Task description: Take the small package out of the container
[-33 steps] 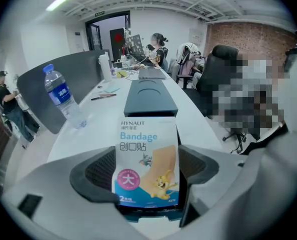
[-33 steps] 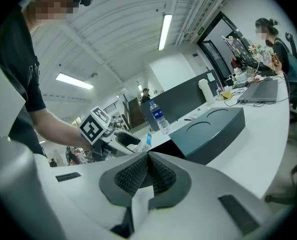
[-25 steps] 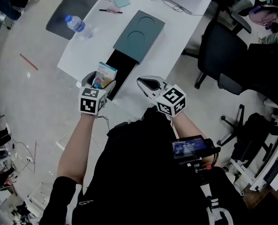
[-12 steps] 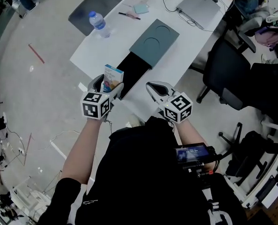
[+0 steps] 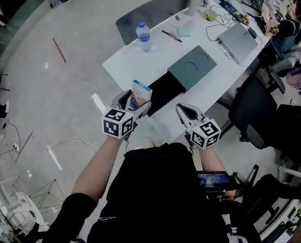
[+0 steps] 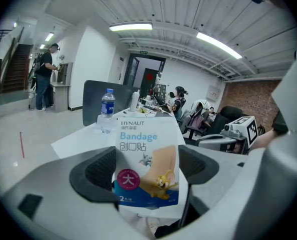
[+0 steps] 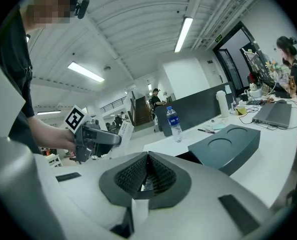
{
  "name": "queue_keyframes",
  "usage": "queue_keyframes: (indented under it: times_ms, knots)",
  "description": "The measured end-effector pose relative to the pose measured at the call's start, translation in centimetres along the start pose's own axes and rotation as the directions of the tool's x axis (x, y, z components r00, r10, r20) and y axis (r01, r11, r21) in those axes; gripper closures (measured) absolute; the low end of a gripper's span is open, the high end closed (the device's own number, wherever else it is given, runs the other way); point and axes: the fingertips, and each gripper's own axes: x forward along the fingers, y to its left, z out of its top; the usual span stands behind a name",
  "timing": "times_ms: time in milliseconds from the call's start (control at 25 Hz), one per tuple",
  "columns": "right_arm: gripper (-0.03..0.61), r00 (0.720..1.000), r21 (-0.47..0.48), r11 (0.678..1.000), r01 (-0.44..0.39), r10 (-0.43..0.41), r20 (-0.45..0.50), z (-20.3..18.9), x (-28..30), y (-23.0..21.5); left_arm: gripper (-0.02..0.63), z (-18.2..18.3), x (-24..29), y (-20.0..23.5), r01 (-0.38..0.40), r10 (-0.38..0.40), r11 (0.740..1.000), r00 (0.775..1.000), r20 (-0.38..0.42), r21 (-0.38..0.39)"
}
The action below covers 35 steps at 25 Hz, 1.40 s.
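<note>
The package (image 5: 140, 93) is standing upright between the left gripper's (image 5: 134, 103) jaws, which are pressing on its two sides, at centre-left of the head view and outside the black container (image 5: 163, 91) just to its right. The container is lying open on the white tabletop (image 5: 125, 65), a teal lid (image 5: 192, 67) at its upper-right end. The right gripper (image 5: 184, 111), centre-right, is holding nothing, its jaws closed together.

Table (image 5: 155, 54) with container (image 5: 163, 91), bottle (image 5: 143, 36), laptop (image 5: 236, 39)
</note>
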Motion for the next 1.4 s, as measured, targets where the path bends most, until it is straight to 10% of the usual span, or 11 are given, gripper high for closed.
queue_keyframes:
  times_ms: [1400]
  knots:
    - [0.552, 0.992, -0.079, 0.989, -0.122, 0.124, 0.013, -1.4, 3.3, 11.0, 0.221, -10.8, -16.6, 7.3, -0.149, 0.182, 0.961, 0.975, 0.125, -0.232]
